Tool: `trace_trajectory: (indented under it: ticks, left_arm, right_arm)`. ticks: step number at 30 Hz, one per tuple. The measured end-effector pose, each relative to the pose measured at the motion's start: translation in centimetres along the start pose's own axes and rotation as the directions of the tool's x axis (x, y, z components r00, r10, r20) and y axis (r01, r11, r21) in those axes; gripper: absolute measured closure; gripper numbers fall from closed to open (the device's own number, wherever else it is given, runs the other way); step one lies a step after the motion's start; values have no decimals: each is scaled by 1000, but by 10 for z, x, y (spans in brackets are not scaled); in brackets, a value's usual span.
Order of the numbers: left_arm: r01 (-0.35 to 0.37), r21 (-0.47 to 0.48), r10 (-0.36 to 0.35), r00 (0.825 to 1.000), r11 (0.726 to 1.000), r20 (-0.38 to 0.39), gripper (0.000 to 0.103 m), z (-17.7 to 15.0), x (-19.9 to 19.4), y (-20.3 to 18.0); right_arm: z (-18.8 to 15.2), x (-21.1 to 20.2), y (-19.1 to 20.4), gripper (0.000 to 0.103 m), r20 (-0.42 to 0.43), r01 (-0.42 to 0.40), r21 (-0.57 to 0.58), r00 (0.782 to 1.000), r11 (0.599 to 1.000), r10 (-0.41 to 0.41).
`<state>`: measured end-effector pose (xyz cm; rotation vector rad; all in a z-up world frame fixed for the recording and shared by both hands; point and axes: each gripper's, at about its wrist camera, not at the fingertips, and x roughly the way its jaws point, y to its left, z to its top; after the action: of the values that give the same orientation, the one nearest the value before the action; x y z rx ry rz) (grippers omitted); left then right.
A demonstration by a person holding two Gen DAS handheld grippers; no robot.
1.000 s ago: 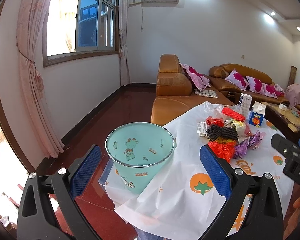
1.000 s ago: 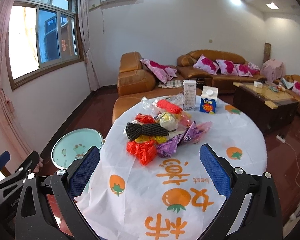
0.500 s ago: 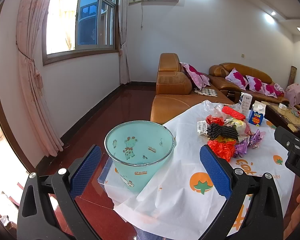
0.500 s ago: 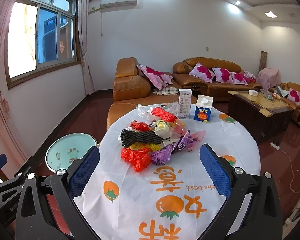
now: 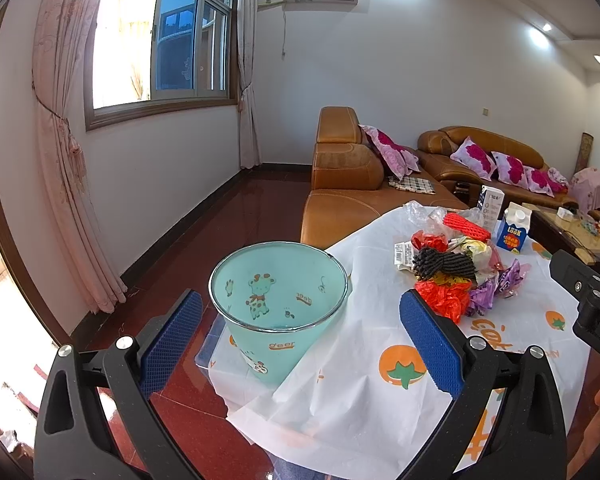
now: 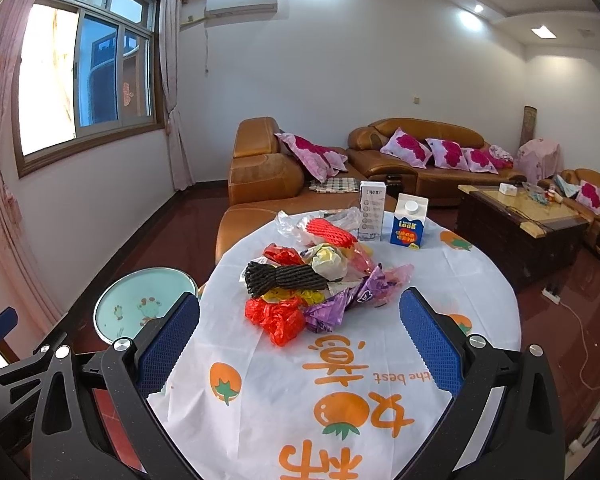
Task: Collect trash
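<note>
A heap of trash (image 6: 314, 280) lies mid-table: black netting (image 6: 284, 278), a red bag (image 6: 278, 316), purple wrappers, red foam net (image 6: 332, 232), clear plastic. The same trash heap (image 5: 452, 272) shows right of centre in the left wrist view. A mint bin with a giraffe print (image 5: 278, 308) stands at the table's left edge, and the bin (image 6: 140, 304) looks empty. My left gripper (image 5: 300, 344) is open, near the bin, holding nothing. My right gripper (image 6: 300, 344) is open, short of the heap, empty. The right gripper's body (image 5: 588, 300) shows at the right edge.
The round table has a white cloth with orange prints (image 6: 340, 380). A white carton (image 6: 372, 216) and a blue milk carton (image 6: 410, 222) stand behind the heap. Brown sofas (image 6: 420, 152) and a coffee table (image 6: 520, 216) lie beyond. Red floor lies to the left.
The right wrist view has drawn back and risen slightly, so the heap sits farther off. The left view has barely shifted. Both grippers stay open.
</note>
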<state>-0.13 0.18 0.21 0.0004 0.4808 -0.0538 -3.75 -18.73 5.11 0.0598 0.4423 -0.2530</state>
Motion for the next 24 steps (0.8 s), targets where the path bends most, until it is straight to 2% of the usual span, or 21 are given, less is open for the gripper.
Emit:
trace_trajectory:
  ticks: [24]
  left_arm:
    - [0, -2, 0, 1000, 1000, -1, 6, -1, 0, 1]
  right_arm:
    - [-5, 3, -1, 4, -18, -12, 17, 1000, 1000, 12]
